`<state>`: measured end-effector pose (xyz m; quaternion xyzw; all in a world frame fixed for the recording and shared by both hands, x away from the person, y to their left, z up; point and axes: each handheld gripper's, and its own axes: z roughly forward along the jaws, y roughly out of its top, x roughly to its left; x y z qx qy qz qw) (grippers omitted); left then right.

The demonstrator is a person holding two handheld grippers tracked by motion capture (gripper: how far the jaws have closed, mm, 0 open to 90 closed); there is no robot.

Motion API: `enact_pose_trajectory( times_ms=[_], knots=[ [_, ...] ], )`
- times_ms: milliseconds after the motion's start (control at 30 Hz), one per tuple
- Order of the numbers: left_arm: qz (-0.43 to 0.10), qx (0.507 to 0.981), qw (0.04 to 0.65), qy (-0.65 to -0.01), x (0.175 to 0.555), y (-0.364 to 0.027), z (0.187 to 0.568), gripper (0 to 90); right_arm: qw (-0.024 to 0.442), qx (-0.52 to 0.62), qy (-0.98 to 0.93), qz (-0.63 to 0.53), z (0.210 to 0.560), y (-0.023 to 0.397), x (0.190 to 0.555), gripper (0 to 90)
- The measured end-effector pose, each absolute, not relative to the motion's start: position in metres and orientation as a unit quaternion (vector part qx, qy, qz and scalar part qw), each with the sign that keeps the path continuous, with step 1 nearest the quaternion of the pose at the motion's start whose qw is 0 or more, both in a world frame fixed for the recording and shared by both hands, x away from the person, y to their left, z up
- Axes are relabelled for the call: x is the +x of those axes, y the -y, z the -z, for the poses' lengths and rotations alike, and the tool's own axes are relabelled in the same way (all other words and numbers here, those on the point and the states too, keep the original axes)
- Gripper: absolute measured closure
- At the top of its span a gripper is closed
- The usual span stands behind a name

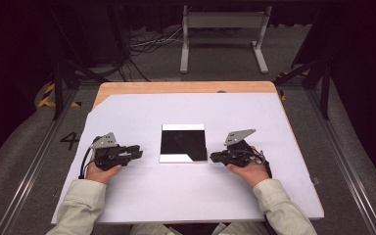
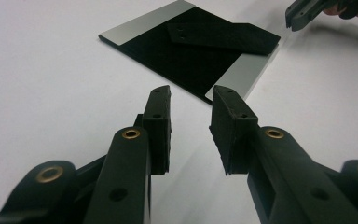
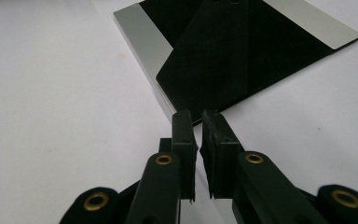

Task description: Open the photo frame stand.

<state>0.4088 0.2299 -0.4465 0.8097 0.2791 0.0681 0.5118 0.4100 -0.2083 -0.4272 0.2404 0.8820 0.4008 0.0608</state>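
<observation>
Resting low on the white tabletop (image 1: 142, 196), two hands are seen, one at each side of a square plate (image 1: 183, 143). The left tongs (image 1: 136, 152) are held level and aimed at the plate's near left corner, jaws standing apart with nothing between them. The right tongs (image 1: 214, 156) are pointed inward at the plate's near right corner, jaws drawn almost together with a thin gap and nothing gripped. One plate is counted: silver strips along two edges, its middle covered in black. One flat black piece (image 2: 223, 37) is laid on top of it, skewed, its corner reaching past the plate's edge. The plate is placed at the middle of the tabletop, between both tongs, touched by neither.
</observation>
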Motion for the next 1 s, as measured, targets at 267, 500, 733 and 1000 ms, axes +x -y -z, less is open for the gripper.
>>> enact_pose_trajectory(
  times_ms=[267, 500, 733, 1000],
  knots=[
    [-0.062, 0.806, 0.516, -0.283, 0.409, -0.231, 0.447, 68.8, 0.056, 0.256, -0.887, -0.381, 0.428, 0.202, 0.410, 83.5],
    [-0.062, 0.806, 0.517, -0.283, 0.410, -0.231, 0.448, 68.7, 0.047, 0.262, -0.897, -0.354, 0.432, 0.196, 0.410, 83.5],
    [-0.059, 0.808, 0.512, -0.284, 0.410, -0.230, 0.448, 68.7, 0.037, 0.272, -0.902, -0.334, 0.431, 0.190, 0.411, 85.0],
    [-0.058, 0.808, 0.513, -0.283, 0.411, -0.230, 0.449, 68.4, 0.033, 0.288, -0.906, -0.309, 0.430, 0.184, 0.414, 86.6]
  ],
)
